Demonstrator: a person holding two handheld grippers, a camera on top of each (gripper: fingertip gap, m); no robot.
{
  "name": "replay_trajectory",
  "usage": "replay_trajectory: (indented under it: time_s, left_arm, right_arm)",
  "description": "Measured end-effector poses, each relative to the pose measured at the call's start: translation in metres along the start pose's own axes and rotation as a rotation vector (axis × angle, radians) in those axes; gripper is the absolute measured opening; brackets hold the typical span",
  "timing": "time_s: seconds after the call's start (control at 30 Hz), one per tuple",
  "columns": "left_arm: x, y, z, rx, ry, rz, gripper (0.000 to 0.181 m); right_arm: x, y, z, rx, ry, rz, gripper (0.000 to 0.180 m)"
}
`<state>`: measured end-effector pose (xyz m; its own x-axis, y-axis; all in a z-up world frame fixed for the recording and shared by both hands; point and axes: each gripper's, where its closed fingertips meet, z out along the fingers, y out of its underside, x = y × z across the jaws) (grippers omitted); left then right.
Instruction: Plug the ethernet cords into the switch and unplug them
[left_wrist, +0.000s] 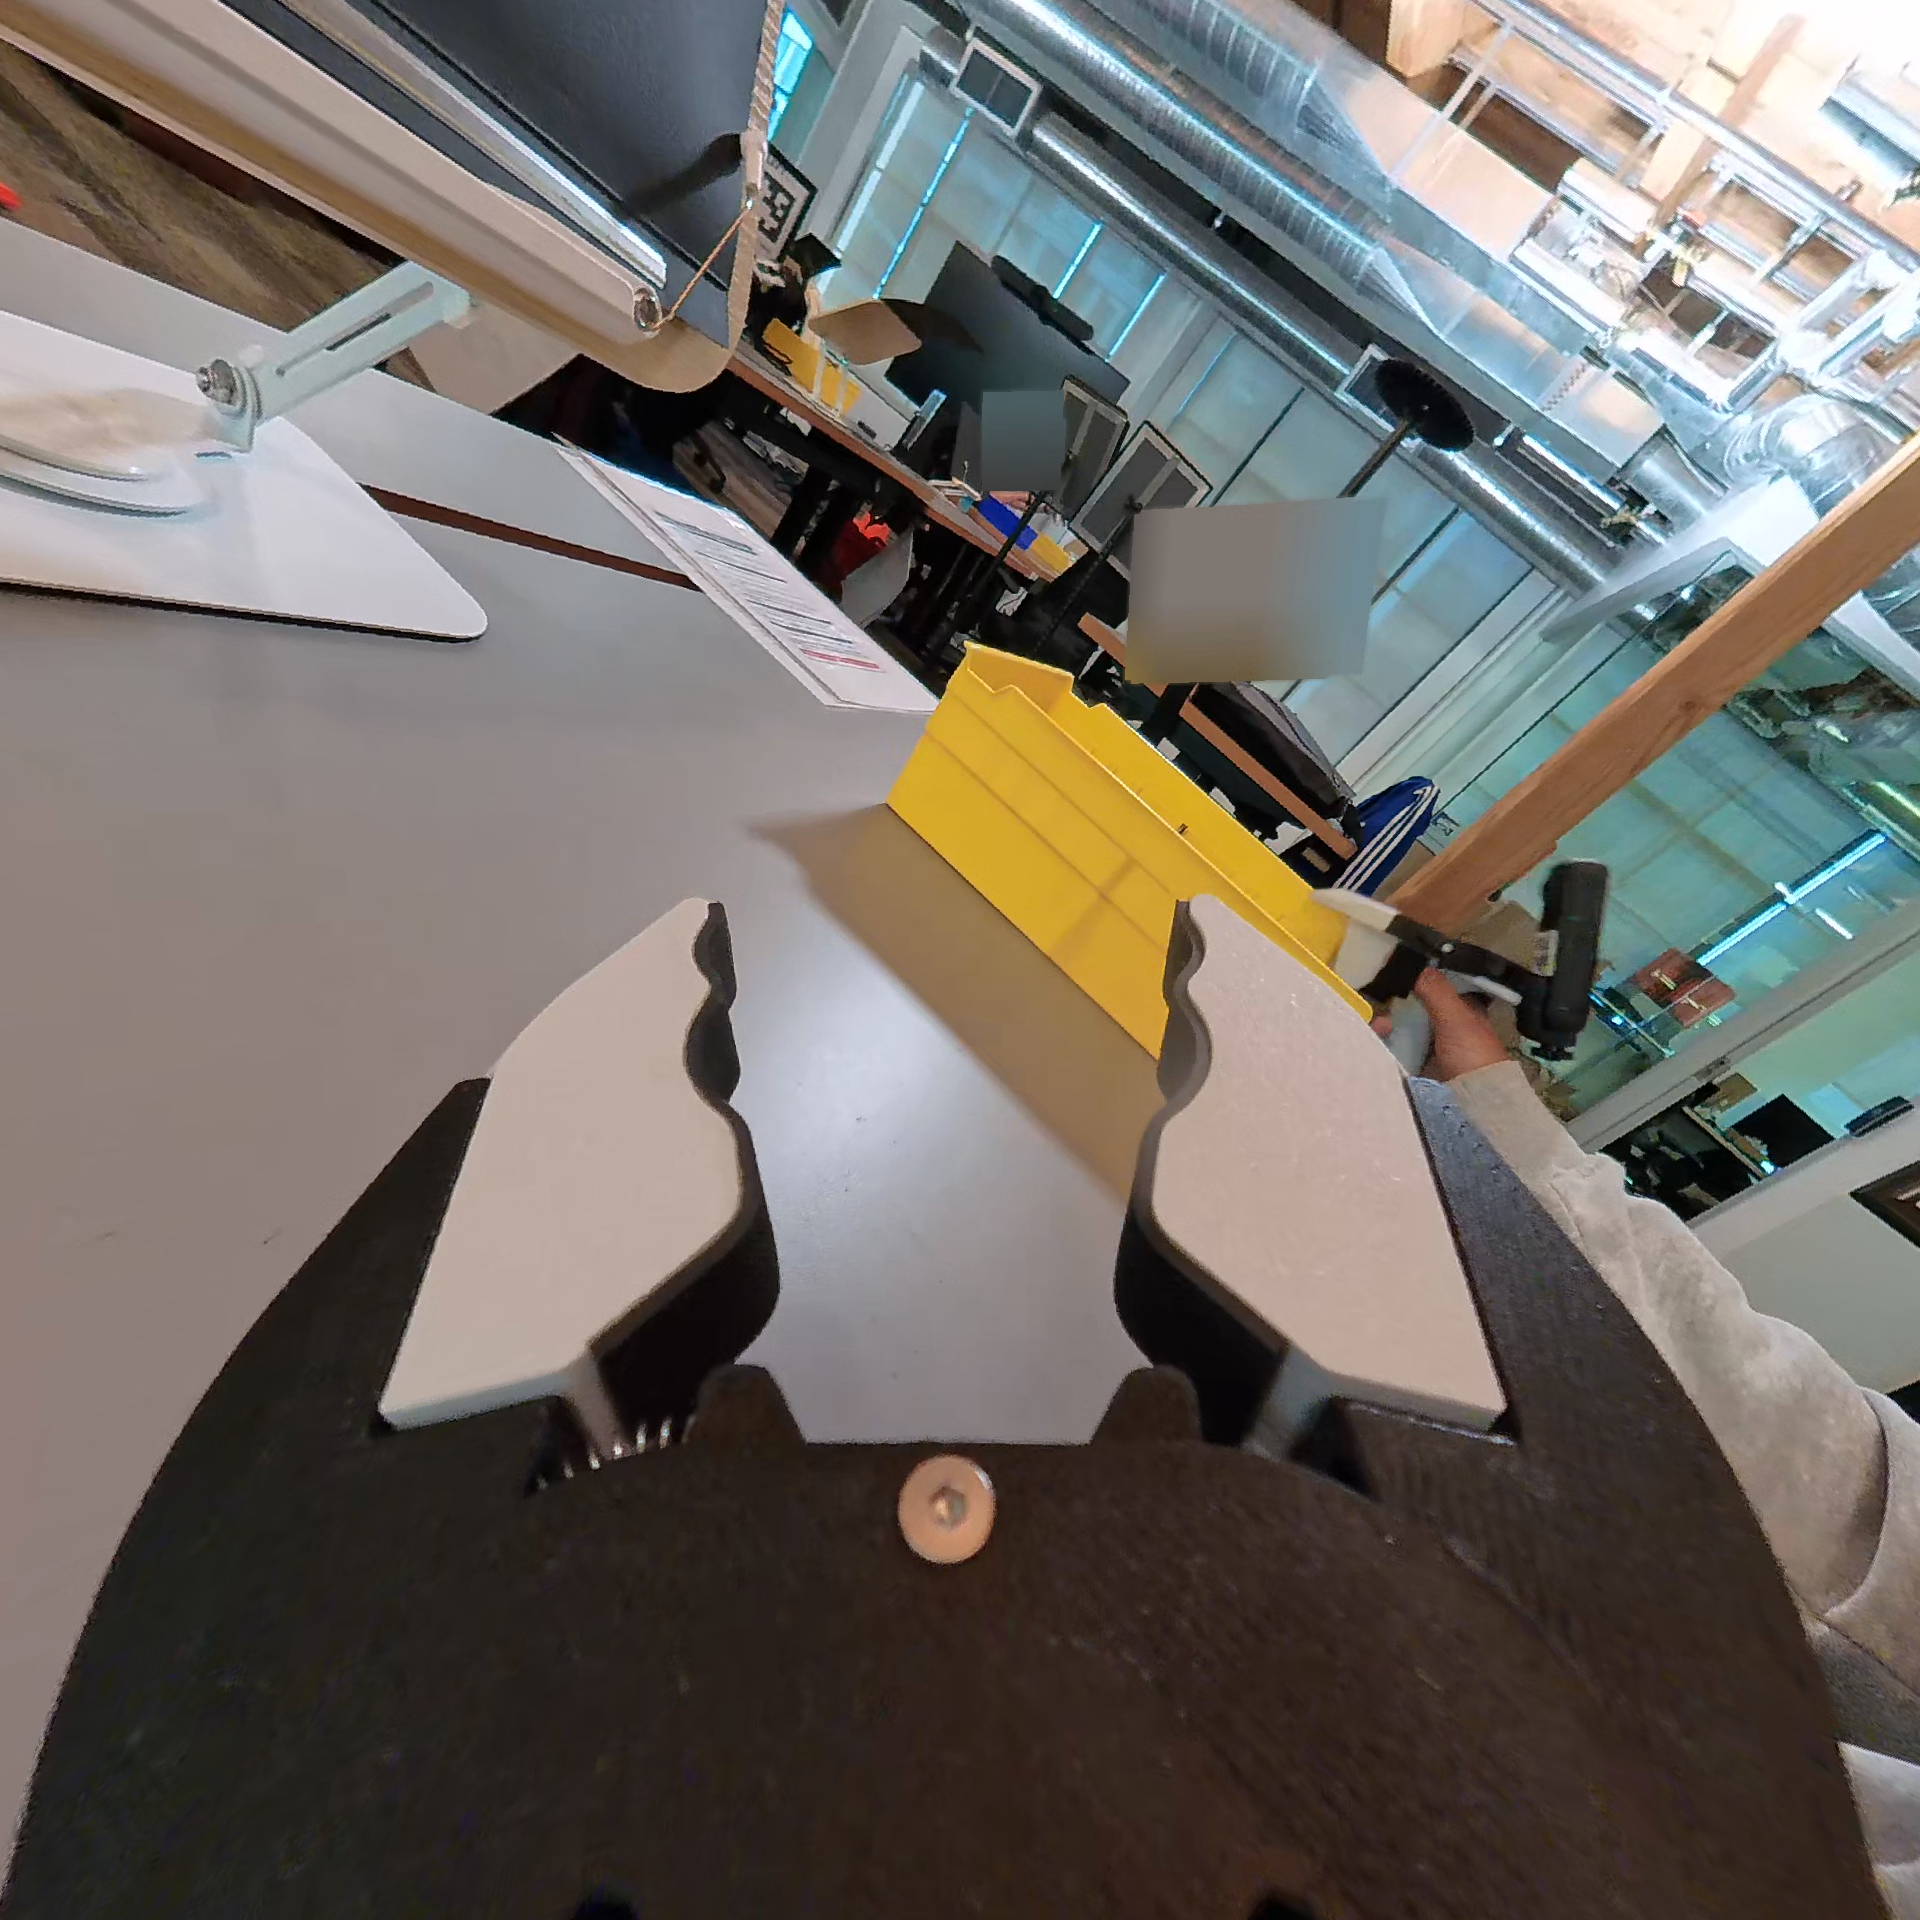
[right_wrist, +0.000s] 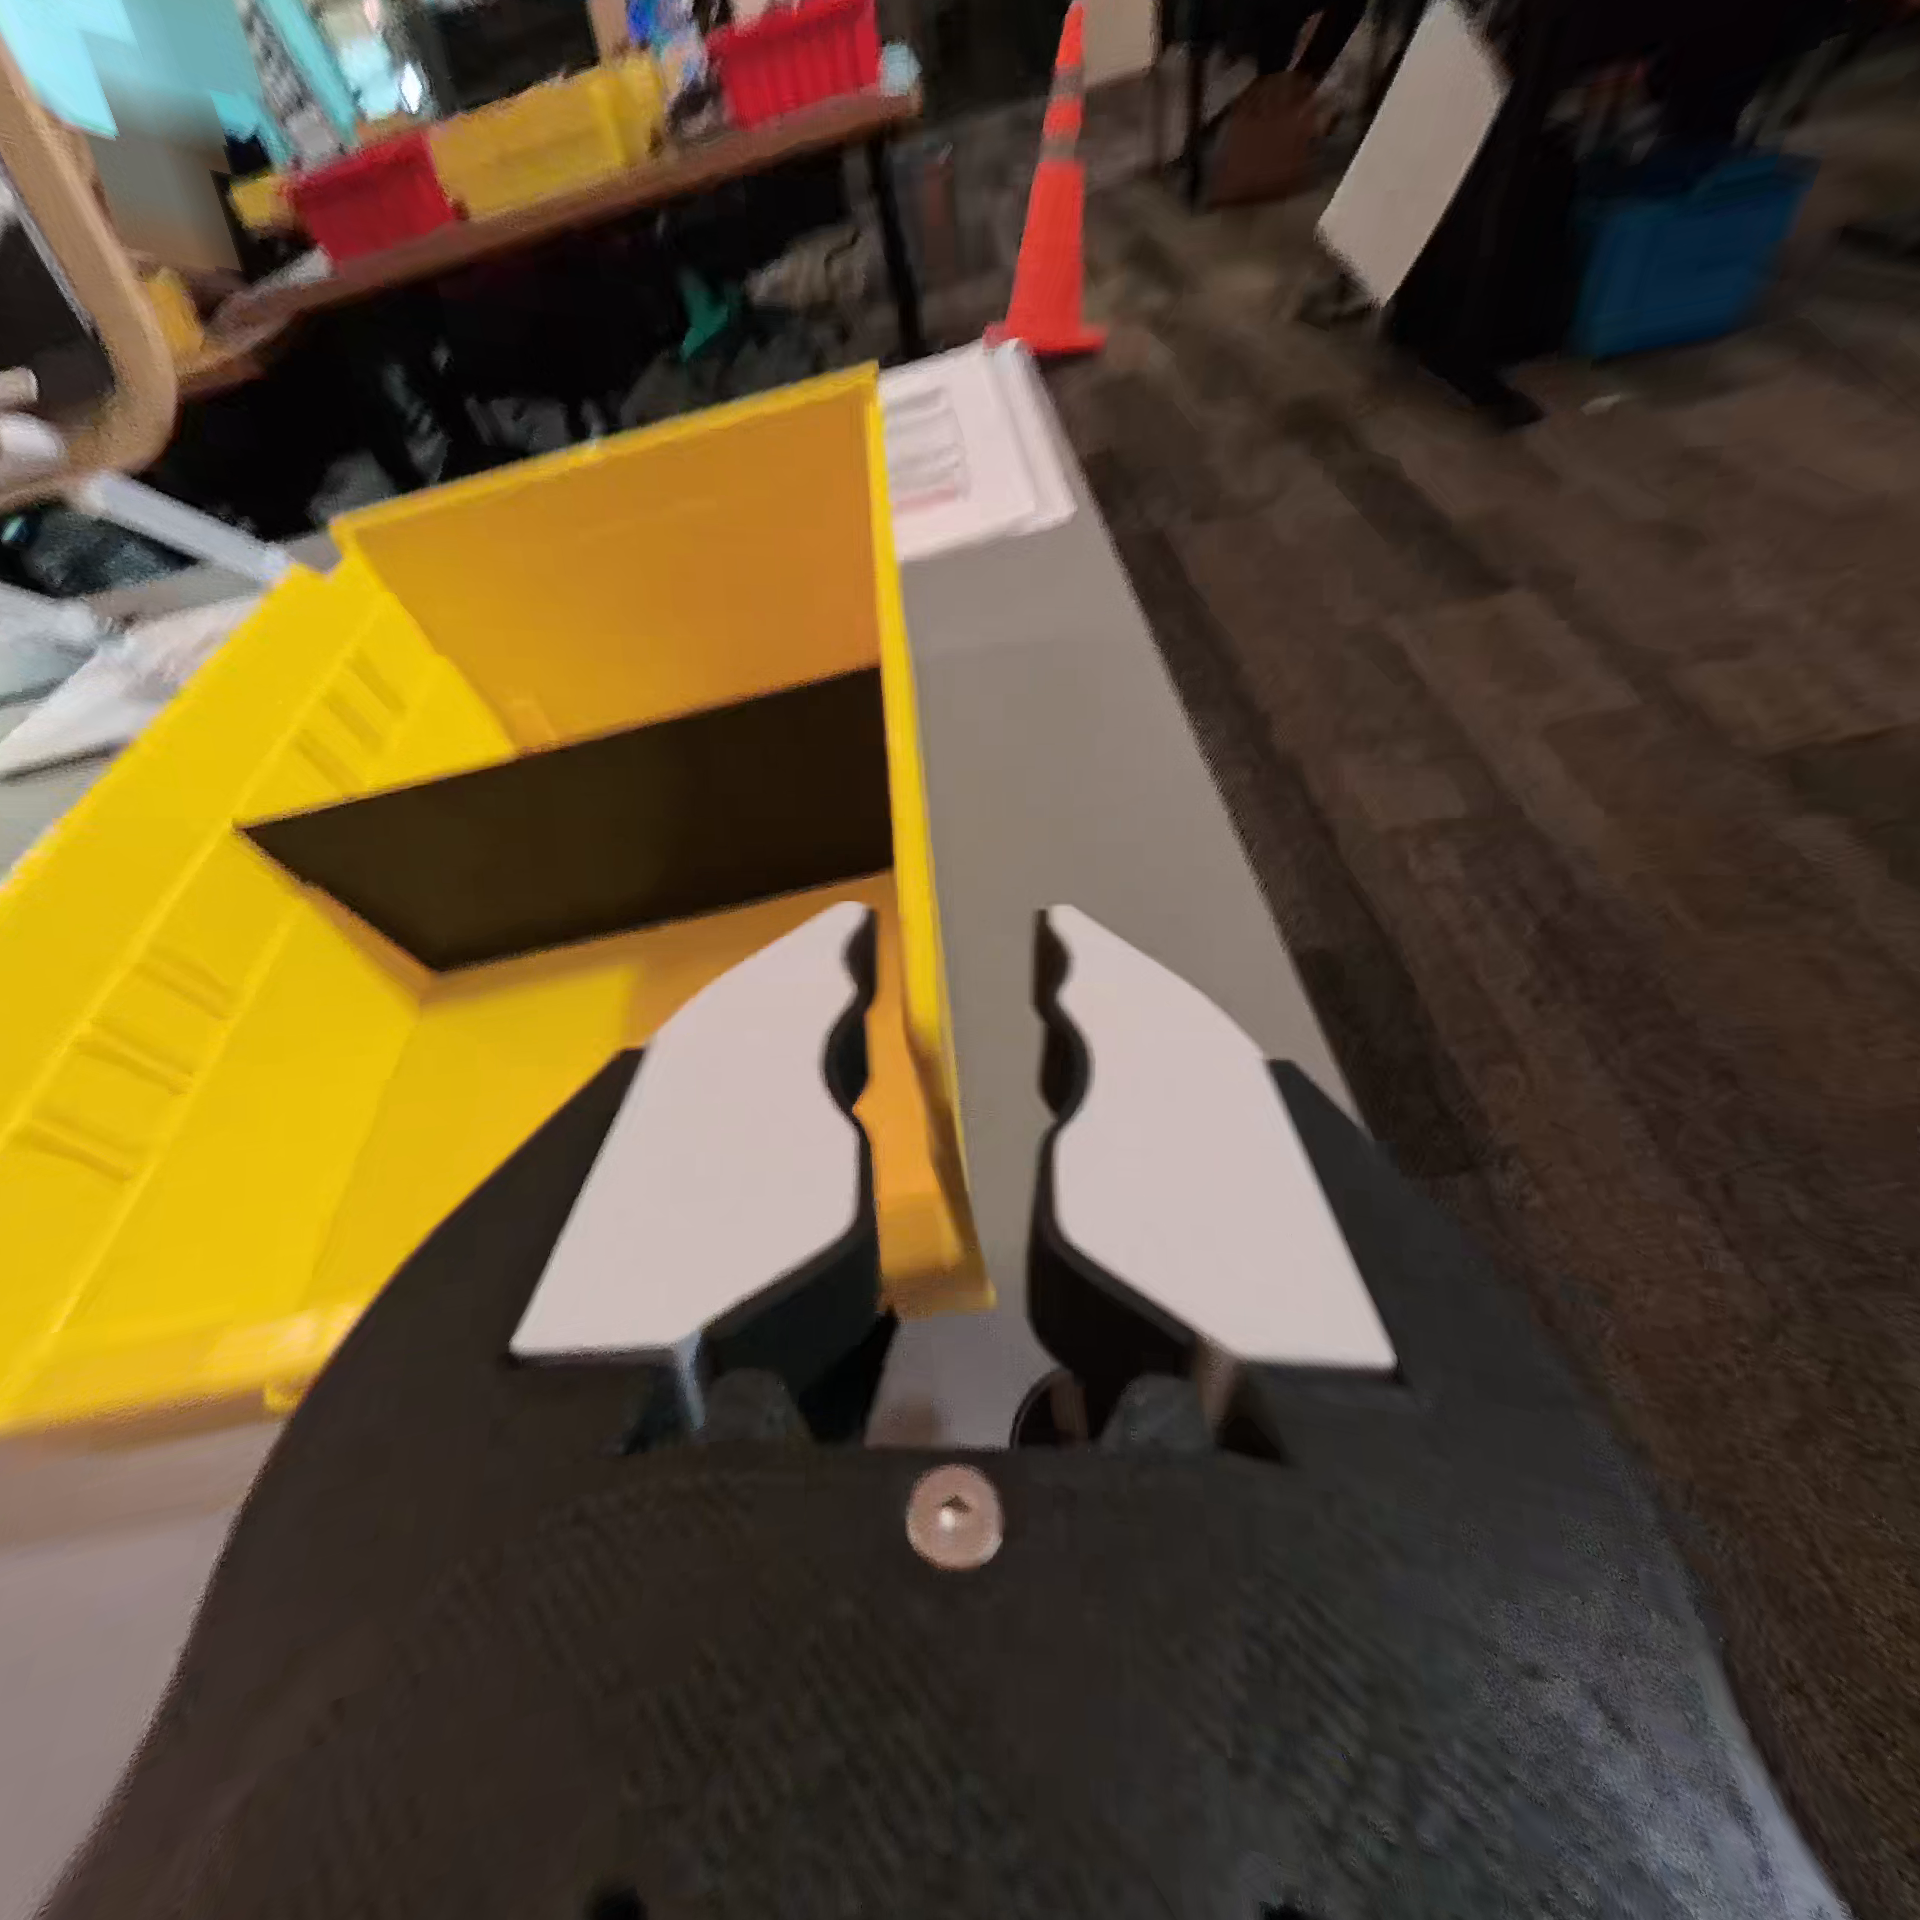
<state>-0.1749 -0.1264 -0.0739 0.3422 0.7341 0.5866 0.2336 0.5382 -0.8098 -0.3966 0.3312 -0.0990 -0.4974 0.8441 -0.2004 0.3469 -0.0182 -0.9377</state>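
Note:
No ethernet cord or switch shows in either view. My left gripper (left_wrist: 948, 909) is open and empty, hovering over the grey table (left_wrist: 416, 883). A yellow bin (left_wrist: 1049, 821) stands just ahead of it to the right. My right gripper (right_wrist: 954, 914) is open and empty, with the right wall (right_wrist: 914, 1039) of the yellow bin (right_wrist: 623, 582) between its fingers: the left finger is over the inside, the right finger outside. A black divider (right_wrist: 582, 821) crosses the bin. The part of the bin that shows holds nothing. The right gripper also shows far right in the left wrist view (left_wrist: 1351, 914), held by a hand (left_wrist: 1455, 1023).
A white lamp base (left_wrist: 260, 540) sits at the table's left. A printed sheet (left_wrist: 758, 592) lies at the far edge and also shows in the right wrist view (right_wrist: 956, 457). The table edge (right_wrist: 1174, 727) runs just right of the bin, with carpet (right_wrist: 1507, 831) and an orange cone (right_wrist: 1055, 208) beyond.

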Motion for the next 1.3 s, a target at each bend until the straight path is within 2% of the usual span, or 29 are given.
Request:
replay_trajectory:
  time_s: [0.03,0.1,0.17,0.27,0.33,0.4,0.47,0.57,0.63,0.73,0.83,0.97,1.03,1.13,1.2,1.3]
  left_arm:
    - [0.0,0.0,0.0,0.0,-0.002,0.002,0.081]
    - [-0.002,-0.001,-0.001,-0.001,-0.011,0.012,0.081]
    - [-0.006,-0.001,-0.002,-0.004,-0.024,0.017,0.081]
    - [-0.01,0.0,-0.003,-0.002,-0.025,-0.001,0.08]
    - [-0.011,-0.001,-0.004,0.004,-0.02,-0.012,0.08]
    - [-0.009,-0.003,-0.005,0.009,-0.018,-0.007,0.079]
    - [-0.008,-0.005,-0.006,0.01,-0.021,0.013,0.078]
    - [-0.005,-0.015,-0.012,0.028,-0.021,0.052,0.073]
    - [0.002,-0.032,-0.02,0.071,-0.009,0.074,0.069]
    - [0.023,-0.075,-0.043,0.158,0.005,0.139,0.064]
    - [0.05,-0.13,-0.081,0.228,0.0,0.23,0.056]
    - [0.046,-0.184,-0.15,0.233,-0.186,0.31,0.052]
    - [0.028,-0.201,-0.192,0.244,-0.258,0.281,0.041]
    - [-0.034,-0.21,-0.258,0.183,-0.457,0.177,0.04]
    - [-0.086,-0.2,-0.3,0.08,-0.612,0.093,0.04]
    - [-0.153,-0.158,-0.343,-0.115,-0.749,-0.076,0.041]
  right_arm:
    - [-0.002,-0.015,-0.007,0.074,0.014,0.002,0.039]
    - [-0.027,-0.054,-0.032,0.279,-0.036,0.01,0.04]
    - [-0.076,-0.085,-0.06,0.439,-0.159,-0.006,0.04]
    - [-0.174,-0.1,-0.082,0.524,-0.419,-0.042,0.028]
    - [-0.243,-0.086,-0.085,0.491,-0.626,-0.021,0.026]
    - [-0.307,-0.054,-0.084,0.399,-0.821,0.014,0.026]
    - [-0.358,-0.008,-0.078,0.25,-0.953,0.005,0.026]
    - [-0.405,0.056,-0.075,0.025,-1.074,-0.141,0.027]
    - [-0.417,0.079,-0.077,-0.033,-1.099,-0.288,0.026]
    - [-0.417,0.09,-0.077,-0.02,-1.073,-0.411,0.023]
    - [-0.415,0.091,-0.077,-0.033,-1.081,-0.405,0.023]
    - [-0.41,0.091,-0.072,-0.068,-1.085,-0.335,0.023]
    - [-0.41,0.09,-0.073,-0.082,-1.105,-0.271,0.023]
    - [-0.411,0.088,-0.074,-0.102,-1.132,-0.21,0.024]
    - [-0.412,0.089,-0.073,-0.105,-1.134,-0.213,0.024]
    - [-0.417,0.093,-0.07,-0.118,-1.14,-0.23,0.024]
